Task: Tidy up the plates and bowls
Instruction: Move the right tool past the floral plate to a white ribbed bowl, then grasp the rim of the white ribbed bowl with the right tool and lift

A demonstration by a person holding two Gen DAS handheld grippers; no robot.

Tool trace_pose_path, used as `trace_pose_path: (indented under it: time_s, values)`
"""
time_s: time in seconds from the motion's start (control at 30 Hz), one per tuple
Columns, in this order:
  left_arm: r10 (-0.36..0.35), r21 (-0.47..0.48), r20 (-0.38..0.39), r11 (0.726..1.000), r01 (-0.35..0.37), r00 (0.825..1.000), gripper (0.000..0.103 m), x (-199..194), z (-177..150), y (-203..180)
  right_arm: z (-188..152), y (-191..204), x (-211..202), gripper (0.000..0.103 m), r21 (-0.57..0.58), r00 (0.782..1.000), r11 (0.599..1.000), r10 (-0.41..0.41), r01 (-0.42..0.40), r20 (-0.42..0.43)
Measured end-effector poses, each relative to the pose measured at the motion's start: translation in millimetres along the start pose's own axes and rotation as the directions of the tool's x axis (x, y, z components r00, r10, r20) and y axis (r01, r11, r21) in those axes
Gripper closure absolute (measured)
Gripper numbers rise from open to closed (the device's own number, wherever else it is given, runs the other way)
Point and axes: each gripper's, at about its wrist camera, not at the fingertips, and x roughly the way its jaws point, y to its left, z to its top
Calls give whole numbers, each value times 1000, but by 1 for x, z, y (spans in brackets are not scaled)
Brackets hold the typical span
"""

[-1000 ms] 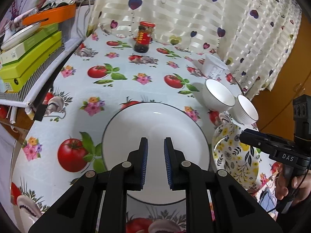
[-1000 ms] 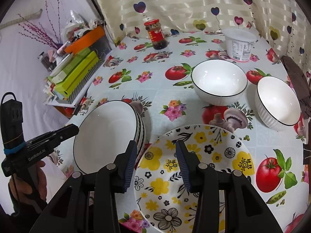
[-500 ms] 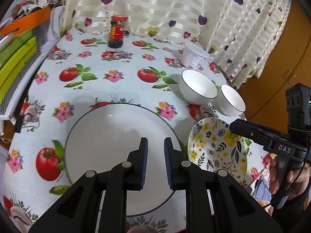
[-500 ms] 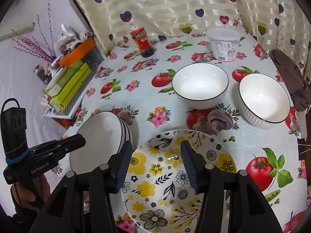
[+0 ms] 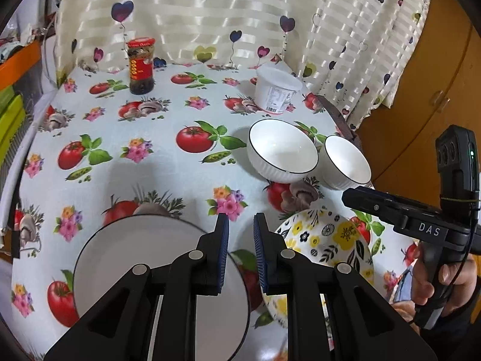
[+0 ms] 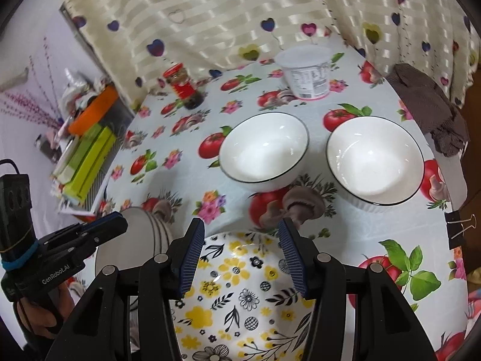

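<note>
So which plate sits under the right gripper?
The yellow-flowered plate, directly beneath the open right gripper; the plain white plates sit stacked beside it.

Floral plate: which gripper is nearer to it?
Right. The right gripper hangs open directly over the floral plate, nothing between its pads. The left gripper is shut beside it, between that plate and the stack of white plates.

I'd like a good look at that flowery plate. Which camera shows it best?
The right wrist view: the flowery plate fills the foreground, though the gripper covers parts. In the left wrist view it sits smaller, off to the side, partly hidden.
</note>
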Motion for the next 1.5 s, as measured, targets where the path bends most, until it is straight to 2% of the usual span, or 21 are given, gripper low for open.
trace_pose_path:
  time_s: [0.17, 0.4, 0.67, 0.87, 1.27, 1.4, 1.5]
  values:
    - [-8, -6, -27, 1000, 8, 1000, 86, 15, 16, 1, 9, -10, 4, 52, 23, 1000, 999, -29, 29, 3]
    - [-36, -19, -44, 999, 35, 998, 86, 33, 40, 2, 22, -23, 17, 52, 70, 999, 997, -31, 32, -14]
    - [-111, -75, -102, 992, 103, 989, 86, 74, 67, 10, 38, -35, 37, 55, 114, 998, 993, -38, 43, -41]
    - [-136, -97, -139, 988, 124, 981, 86, 100, 77, 10, 49, -45, 50, 55, 144, 997, 988, -49, 56, -55]
    - [-144, -123, -191, 985, 122, 971, 86, 137, 89, 9, 64, -56, 70, 57, 169, 995, 983, -60, 72, -73]
    - [-156, -135, -205, 982, 130, 966, 86, 146, 91, 8, 67, -53, 74, 65, 159, 994, 984, -66, 80, -92]
    - [-154, -125, -213, 984, 129, 965, 86, 150, 92, 6, 66, -52, 80, 75, 160, 991, 983, -73, 90, -112]
